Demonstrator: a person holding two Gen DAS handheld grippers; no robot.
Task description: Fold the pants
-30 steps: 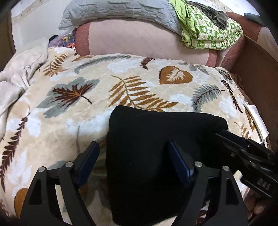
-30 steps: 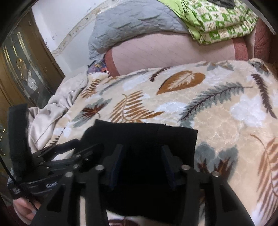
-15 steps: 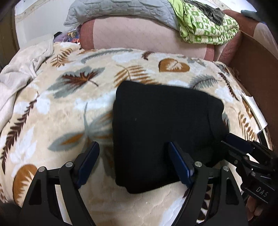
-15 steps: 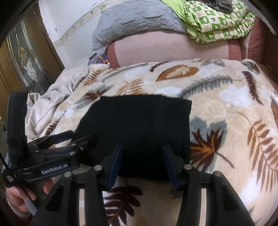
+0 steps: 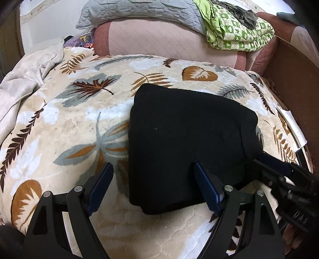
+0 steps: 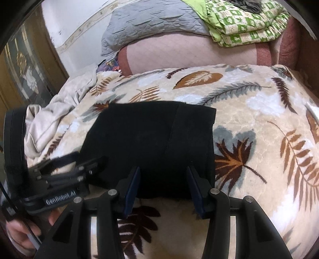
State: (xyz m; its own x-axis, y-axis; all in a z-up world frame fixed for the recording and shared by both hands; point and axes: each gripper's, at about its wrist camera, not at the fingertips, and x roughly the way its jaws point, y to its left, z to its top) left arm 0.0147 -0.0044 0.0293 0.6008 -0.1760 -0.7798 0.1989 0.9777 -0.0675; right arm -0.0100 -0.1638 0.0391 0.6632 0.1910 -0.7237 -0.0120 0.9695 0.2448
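The black pants [image 5: 189, 135] lie folded into a flat, roughly square bundle on the leaf-patterned blanket [image 5: 69, 129]. My left gripper [image 5: 152, 171] hovers open over the bundle's near left corner, its left finger over bare blanket and its right finger over the cloth. Nothing is pinched. In the right wrist view the pants [image 6: 151, 135] show a fold seam down their right part. My right gripper [image 6: 163, 170] stands open at the near edge, fingers apart with only cloth behind them. Each gripper also shows at the edge of the other's view.
A crumpled beige cloth [image 5: 26, 79] lies at the blanket's left edge. Behind are a pink bolster [image 5: 159, 39], a grey quilted cover [image 5: 139, 12] and green-patterned folded bedding [image 5: 239, 33]. A wooden bed side [image 5: 295, 79] bounds the right. A hand [image 6: 20, 235] holds the left gripper.
Both grippers have drawn back toward the near edge of the bed, so the pants now lie farther ahead and show almost whole. The pants themselves rest flat and have not shifted.
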